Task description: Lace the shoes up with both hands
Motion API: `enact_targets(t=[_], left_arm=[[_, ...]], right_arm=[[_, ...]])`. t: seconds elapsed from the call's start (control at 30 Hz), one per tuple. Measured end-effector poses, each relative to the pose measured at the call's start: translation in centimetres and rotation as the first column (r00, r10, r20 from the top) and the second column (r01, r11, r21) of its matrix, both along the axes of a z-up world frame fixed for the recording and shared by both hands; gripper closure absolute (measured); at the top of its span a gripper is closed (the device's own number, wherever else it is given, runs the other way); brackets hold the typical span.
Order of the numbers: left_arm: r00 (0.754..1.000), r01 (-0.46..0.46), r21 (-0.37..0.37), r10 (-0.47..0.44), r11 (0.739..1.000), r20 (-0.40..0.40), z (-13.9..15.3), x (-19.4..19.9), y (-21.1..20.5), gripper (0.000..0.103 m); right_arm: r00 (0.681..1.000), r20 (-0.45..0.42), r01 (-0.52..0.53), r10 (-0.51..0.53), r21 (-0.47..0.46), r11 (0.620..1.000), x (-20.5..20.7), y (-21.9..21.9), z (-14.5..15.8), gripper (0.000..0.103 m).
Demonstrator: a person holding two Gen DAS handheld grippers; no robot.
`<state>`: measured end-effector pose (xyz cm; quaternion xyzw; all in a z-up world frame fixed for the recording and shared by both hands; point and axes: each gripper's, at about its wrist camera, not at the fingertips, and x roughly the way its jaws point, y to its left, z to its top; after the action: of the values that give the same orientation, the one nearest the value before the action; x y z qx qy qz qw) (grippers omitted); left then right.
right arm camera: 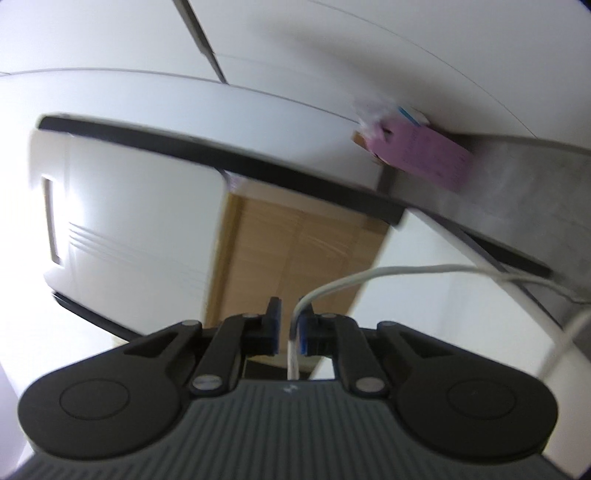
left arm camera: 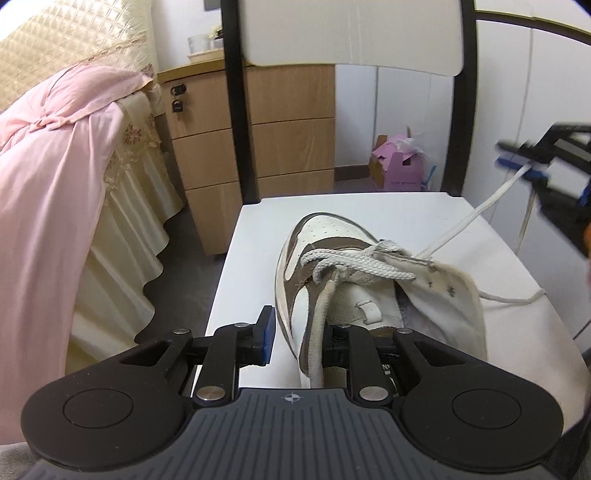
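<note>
A white and brown shoe [left arm camera: 332, 258] lies on the white chair seat [left arm camera: 255, 236], toe pointing away. My left gripper [left arm camera: 299, 332] is shut on the shoe's left side wall. Its left pad [left arm camera: 267, 332] is outside by the sole, and the right finger is inside the shoe, mostly hidden. One white lace [left arm camera: 465, 221] runs straight from the eyelets up to my right gripper [left arm camera: 511, 157] at the right edge. In the right wrist view, the right gripper [right arm camera: 289, 325] is narrowly open. The lace [right arm camera: 293, 350] lies against its right pad and passes through.
The chair's black frame and white backrest [left arm camera: 351, 33] stand behind the shoe. A bed with a pink cover [left arm camera: 55, 184] fills the left side, next to a wooden drawer cabinet [left arm camera: 210, 140]. A pink box [left arm camera: 399, 166] sits on the floor by the wall.
</note>
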<state>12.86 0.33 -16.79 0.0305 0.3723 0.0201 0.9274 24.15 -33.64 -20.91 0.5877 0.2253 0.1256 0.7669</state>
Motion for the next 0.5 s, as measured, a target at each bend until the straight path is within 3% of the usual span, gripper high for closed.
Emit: enact_targets(t=[0.3, 0.5], left_arm=[[0.998, -0.044, -0.027, 0.043, 0.999, -0.035, -0.6, 1.5, -0.2, 0.080], [0.999, -0.022, -0.019, 0.021, 1.000, -0.037, -0.4, 1.8, -0.1, 0.079]], right_arm=[[0.986, 0.157, -0.040, 0.051, -0.070, 0.997, 1.5, -1.9, 7.6, 0.098], [0.944, 0.257, -0.139, 0.209, -0.263, 0.955, 0.9, 0.3, 13.6, 0.099]])
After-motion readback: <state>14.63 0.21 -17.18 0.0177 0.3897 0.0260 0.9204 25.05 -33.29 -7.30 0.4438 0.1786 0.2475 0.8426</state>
